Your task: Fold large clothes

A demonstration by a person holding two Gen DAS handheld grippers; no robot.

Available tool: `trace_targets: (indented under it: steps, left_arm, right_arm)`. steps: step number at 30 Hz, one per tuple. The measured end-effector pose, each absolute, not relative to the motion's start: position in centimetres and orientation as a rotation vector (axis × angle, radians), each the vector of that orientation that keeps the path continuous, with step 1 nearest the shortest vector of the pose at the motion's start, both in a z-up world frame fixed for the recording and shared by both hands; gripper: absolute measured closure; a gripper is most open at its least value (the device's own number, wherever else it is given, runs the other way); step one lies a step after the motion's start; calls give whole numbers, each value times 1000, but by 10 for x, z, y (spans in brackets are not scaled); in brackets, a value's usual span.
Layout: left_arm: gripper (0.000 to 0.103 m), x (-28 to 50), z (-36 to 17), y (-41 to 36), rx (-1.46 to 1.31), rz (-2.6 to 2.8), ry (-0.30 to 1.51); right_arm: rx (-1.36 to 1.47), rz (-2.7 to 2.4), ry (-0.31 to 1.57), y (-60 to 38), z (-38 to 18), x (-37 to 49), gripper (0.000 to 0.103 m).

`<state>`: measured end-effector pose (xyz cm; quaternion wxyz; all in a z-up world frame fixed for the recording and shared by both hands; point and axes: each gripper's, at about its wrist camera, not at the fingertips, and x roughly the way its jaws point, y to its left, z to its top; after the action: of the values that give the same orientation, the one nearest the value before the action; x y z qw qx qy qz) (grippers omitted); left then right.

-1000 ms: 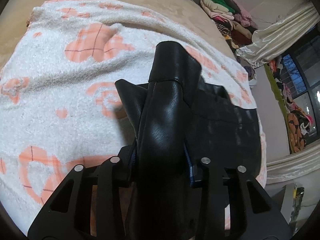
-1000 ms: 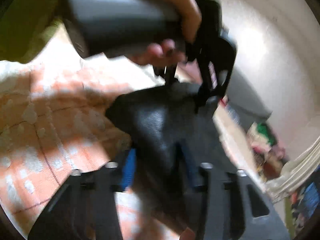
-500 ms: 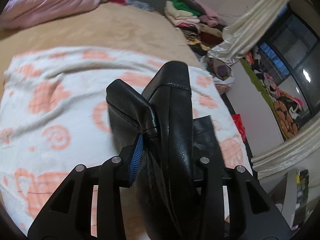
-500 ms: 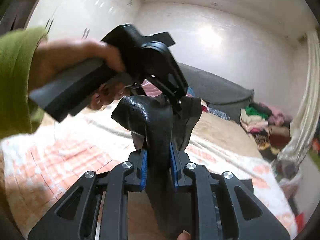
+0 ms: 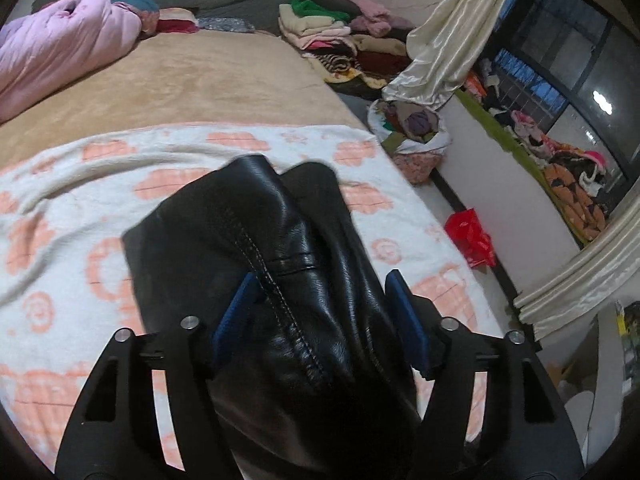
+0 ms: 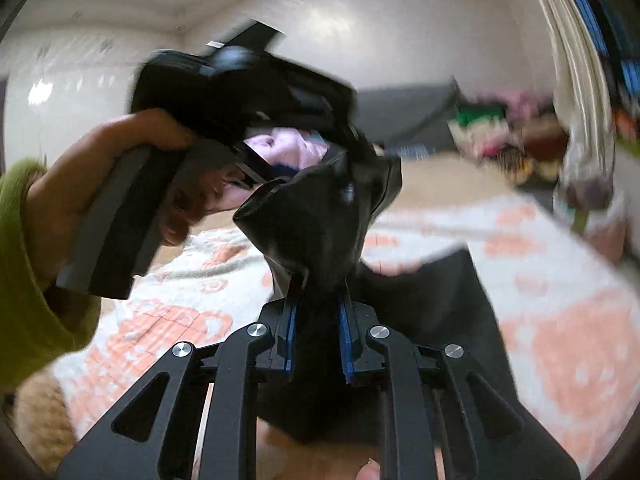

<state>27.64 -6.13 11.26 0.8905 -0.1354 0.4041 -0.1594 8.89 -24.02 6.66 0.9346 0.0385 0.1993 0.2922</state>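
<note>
A black leather garment (image 5: 280,264) is held up above a white blanket with orange patterns (image 5: 80,184) on the bed. My left gripper (image 5: 316,312) is shut on a thick bunch of the leather, its blue pads wide apart around it. My right gripper (image 6: 318,336) is shut on another bunch of the same garment (image 6: 320,224), with more of it hanging down to the right. In the right wrist view the left gripper (image 6: 240,92) and the hand holding it are close, just beyond the leather. The view is blurred.
A tan bed cover (image 5: 180,76) lies beyond the blanket. A pink quilt (image 5: 60,48) sits at the far left. Stacks of folded clothes (image 5: 336,40) stand at the far right, with a curtain (image 5: 440,52), a laundry bag (image 5: 412,136) and a red bag (image 5: 470,236) on the floor.
Both grippers have lifted the leather garment higher off the blanket and tilted up. The two grippers have stayed close together, and the left pads now sit wider around a thicker bunch.
</note>
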Motion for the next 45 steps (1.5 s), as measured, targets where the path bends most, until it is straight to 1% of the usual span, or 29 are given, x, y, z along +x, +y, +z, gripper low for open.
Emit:
trace_targets:
  steps: [4, 6, 7, 9, 11, 12, 13, 14, 15, 18, 20, 21, 22, 23, 25, 28, 29, 30, 32, 35, 36, 37, 41, 44, 45]
  left_arm:
    - [43, 267, 102, -54, -314, -293, 783]
    - [40, 261, 91, -45, -314, -265, 792]
    - [38, 258, 78, -39, -299, -244, 821]
    - [38, 254, 56, -35, -262, -222, 875]
    - [38, 254, 28, -34, -235, -228, 952]
    - [38, 254, 15, -36, -237, -243, 988]
    - [37, 253, 8, -37, -212, -231, 996]
    - [37, 251, 4, -37, -180, -208, 983]
    - [37, 251, 3, -37, -176, -206, 979]
    - [37, 251, 0, -29, -231, -225, 972]
    - [37, 250, 2, -30, -231, -225, 971]
    - [37, 249, 2, -31, -233, -229, 971]
    - [37, 248, 3, -32, -233, -231, 969]
    - [37, 249, 6, -31, -240, -235, 965]
    - [36, 248, 15, -26, -270, -243, 942]
    - [33, 243, 29, -15, -290, -235, 895]
    - [30, 243, 30, -13, -301, -240, 896]
    - [30, 242, 28, -13, -319, -253, 907]
    - [27, 242, 20, -17, -347, -280, 933]
    - [26, 241, -4, -36, -318, -291, 991]
    - [25, 241, -11, -41, -313, -294, 1010]
    - [18, 240, -20, -46, -324, -301, 1027]
    - [16, 238, -27, -55, -320, -295, 1023]
    - [14, 237, -27, -61, -296, -290, 1024]
    - [14, 238, -28, -65, -297, -294, 1029]
  right_arm:
    - [235, 557, 538, -278, 42, 105, 89]
    - [329, 530, 614, -294, 26, 112, 89]
    - [390, 522, 666, -303, 16, 117, 89]
    - [489, 531, 746, -314, 4, 127, 88]
    - [577, 571, 824, -319, -6, 137, 83]
    - [594, 576, 853, -317, -8, 140, 64]
    - [586, 568, 871, -315, -5, 143, 35]
    - [575, 571, 860, -313, 1, 145, 28]
    - [566, 578, 834, -310, 8, 146, 26]
    - [481, 566, 789, -294, 36, 158, 15]
    - [417, 514, 805, -280, 48, 178, 14]
    - [412, 506, 811, -278, 49, 186, 22]
    - [396, 511, 828, -272, 50, 199, 72]
    - [365, 511, 840, -267, 51, 206, 77]
    - [331, 571, 804, -265, 60, 209, 80]
    - [333, 619, 687, -285, 83, 204, 79]
    - [344, 612, 676, -295, 82, 203, 79]
    - [362, 601, 676, -305, 79, 204, 79]
    - [405, 594, 718, -325, 56, 207, 79]
    - [482, 567, 851, -344, 3, 219, 78]
    - [512, 561, 867, -348, -5, 220, 78]
    - [563, 558, 883, -354, -18, 221, 77]
    - [661, 567, 899, -364, -35, 222, 76]
    - [670, 545, 905, -363, -40, 225, 73]
    - [682, 539, 904, -364, -42, 224, 70]
